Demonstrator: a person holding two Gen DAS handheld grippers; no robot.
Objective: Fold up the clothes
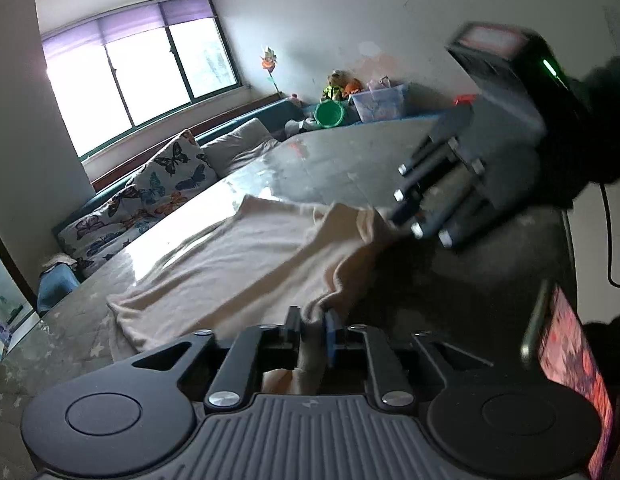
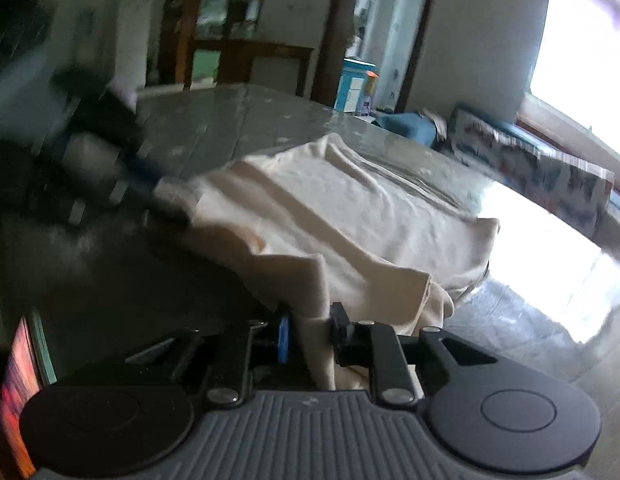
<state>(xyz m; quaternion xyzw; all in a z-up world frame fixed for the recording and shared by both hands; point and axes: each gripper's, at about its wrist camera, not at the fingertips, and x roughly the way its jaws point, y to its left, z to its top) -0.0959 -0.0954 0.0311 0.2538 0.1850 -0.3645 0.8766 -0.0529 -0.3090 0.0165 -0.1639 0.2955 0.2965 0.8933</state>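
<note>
Cloth fills the left wrist view: the cream garment (image 1: pixel 229 264) lies on the glass table (image 1: pixel 342 160), stretching away from the left gripper (image 1: pixel 312 326), which is clamped on its near corner; the right gripper (image 1: pixel 394 216) pinches the neighbouring corner. From the right wrist, the right gripper (image 2: pixel 310 330) grips one corner, the left gripper (image 2: pixel 165 196) the other, equally near, with the garment's free edge farthest from both.
</note>
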